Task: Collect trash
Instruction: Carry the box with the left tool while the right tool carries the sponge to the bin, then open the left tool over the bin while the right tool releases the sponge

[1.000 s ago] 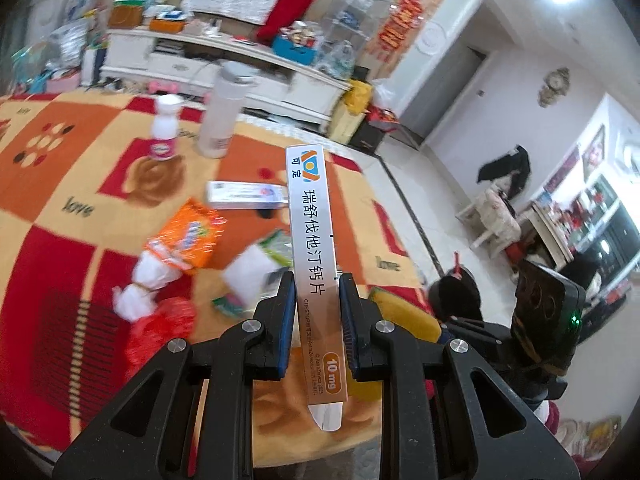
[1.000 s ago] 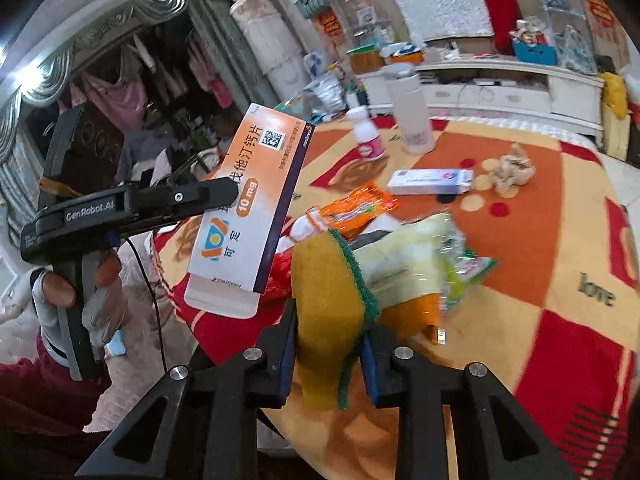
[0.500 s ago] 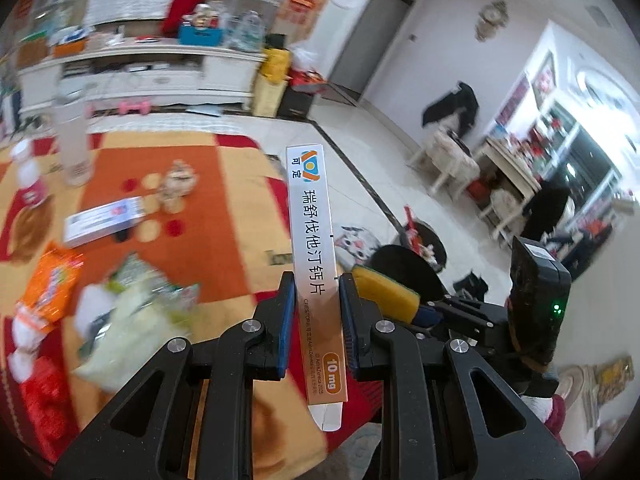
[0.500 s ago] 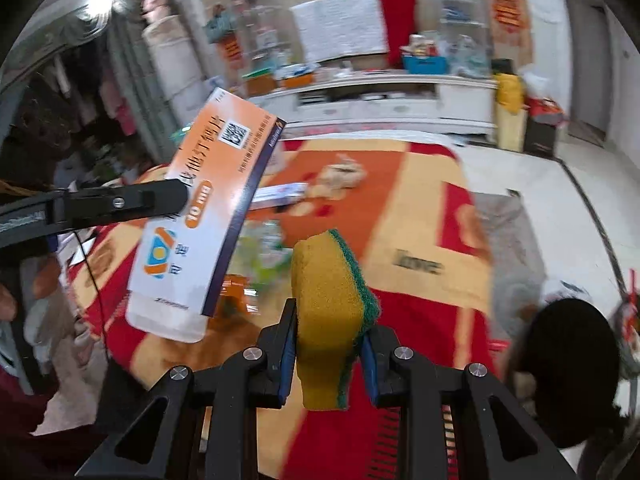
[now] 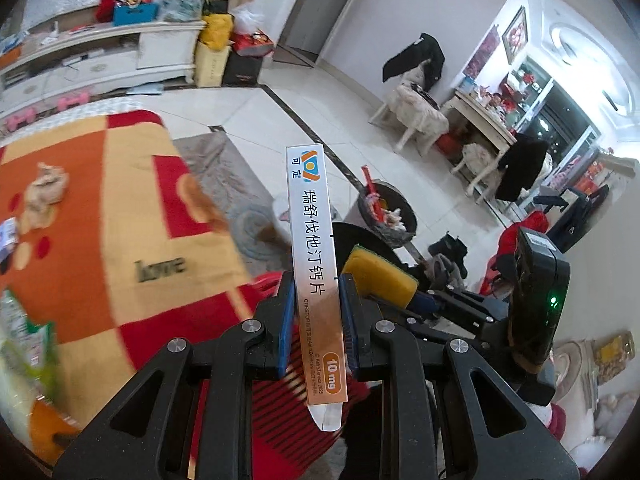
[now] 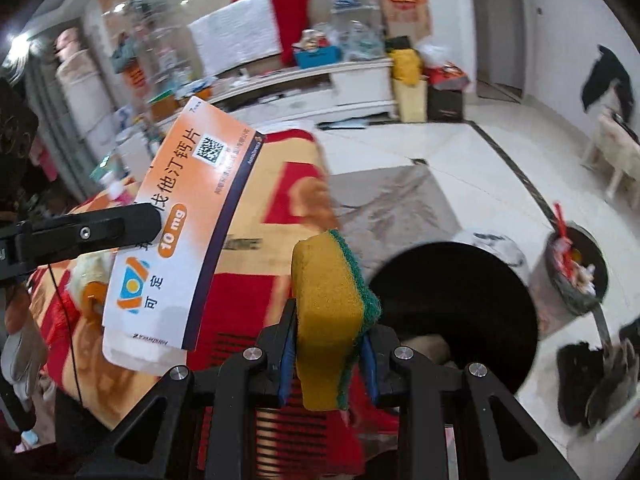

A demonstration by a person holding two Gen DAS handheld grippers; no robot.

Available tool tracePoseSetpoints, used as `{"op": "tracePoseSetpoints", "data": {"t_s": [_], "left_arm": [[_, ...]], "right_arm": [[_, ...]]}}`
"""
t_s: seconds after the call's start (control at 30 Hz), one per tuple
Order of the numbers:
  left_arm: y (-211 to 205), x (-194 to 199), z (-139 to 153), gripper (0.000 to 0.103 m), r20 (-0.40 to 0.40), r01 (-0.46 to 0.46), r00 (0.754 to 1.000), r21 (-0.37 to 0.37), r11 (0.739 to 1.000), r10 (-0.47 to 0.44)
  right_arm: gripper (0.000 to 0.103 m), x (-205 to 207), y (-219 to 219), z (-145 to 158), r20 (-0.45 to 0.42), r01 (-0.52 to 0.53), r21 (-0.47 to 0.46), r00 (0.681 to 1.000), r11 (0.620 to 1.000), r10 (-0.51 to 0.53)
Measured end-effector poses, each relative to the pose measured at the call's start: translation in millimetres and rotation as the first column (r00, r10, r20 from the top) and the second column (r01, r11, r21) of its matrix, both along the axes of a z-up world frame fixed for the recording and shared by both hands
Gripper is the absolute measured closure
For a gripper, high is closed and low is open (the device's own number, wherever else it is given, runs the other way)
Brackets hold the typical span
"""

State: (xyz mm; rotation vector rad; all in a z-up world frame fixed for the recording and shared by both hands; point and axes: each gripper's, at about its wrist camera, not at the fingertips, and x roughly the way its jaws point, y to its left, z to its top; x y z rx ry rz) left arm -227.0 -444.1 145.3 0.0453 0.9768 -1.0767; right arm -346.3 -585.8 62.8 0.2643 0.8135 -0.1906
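My left gripper (image 5: pixel 316 320) is shut on an orange and white medicine box (image 5: pixel 314 248), held edge-up past the table's corner. The box also shows in the right wrist view (image 6: pixel 180 232), held by the left gripper (image 6: pixel 154 220). My right gripper (image 6: pixel 328 352) is shut on a yellow sponge with a green scouring side (image 6: pixel 330 316), just left of a black round bin (image 6: pixel 460 304). The sponge (image 5: pixel 380 276) and right gripper (image 5: pixel 416 300) show in the left wrist view beside the box, over the bin (image 5: pixel 360 240).
The table has an orange, red and yellow cloth (image 5: pixel 100 240) with crumpled paper (image 5: pixel 44 192) and wrappers (image 5: pixel 20 344) on it. A second, filled bin (image 5: pixel 386 212) stands on the tiled floor. Chairs and a side table (image 5: pixel 440 120) stand at the right.
Both grippers have swung right, away from the littered table top toward the floor and the black bin, each still holding its item.
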Motion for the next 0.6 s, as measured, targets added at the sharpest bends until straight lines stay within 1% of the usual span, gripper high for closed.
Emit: {"op": "tracePoseSetpoints", "data": {"t_s": [0.1, 0.3, 0.4, 0.5, 0.53, 0.57, 0.6], "left_arm": [[-26, 0, -10, 0.084, -0.02, 0.014, 1.0, -0.003, 1.0, -0.014], [-59, 1, -31, 0.084, -0.059, 0.015, 0.998, -0.01, 1.0, -0.016], [-72, 1, -39, 0.083, -0.058, 0.009, 0.998, -0.013, 1.0, -0.01], [-80, 0, -45, 0.08, -0.052, 0.004, 0.999, -0.023, 1.0, -0.005], [-82, 1, -47, 0.069, -0.052, 0.002, 0.999, -0.02, 1.0, -0.003], [-82, 1, -49, 0.052, -0.058, 0.001, 0.998, -0.023, 1.0, -0.002], [-81, 1, -50, 0.045, -0.066, 0.001, 0.998, -0.032, 0.999, -0.003]], "right_arm": [[0.077, -2, -18, -3, -0.008, 0.04, -0.005, 0.999, 0.999, -0.04], [0.077, 0, -44, -13, -0.026, 0.113, -0.017, 0.993, 0.993, -0.113], [0.077, 1, -53, -20, -0.033, 0.146, -0.01, 0.989, 0.989, -0.147], [0.077, 1, -58, -23, -0.036, 0.188, -0.03, 0.981, 0.982, -0.189], [0.076, 2, -61, -25, -0.036, 0.202, -0.031, 0.979, 0.979, -0.203], [0.072, 2, -63, -26, -0.036, 0.21, -0.029, 0.977, 0.977, -0.211], [0.068, 2, -65, -28, -0.037, 0.222, -0.028, 0.974, 0.975, -0.223]]}}
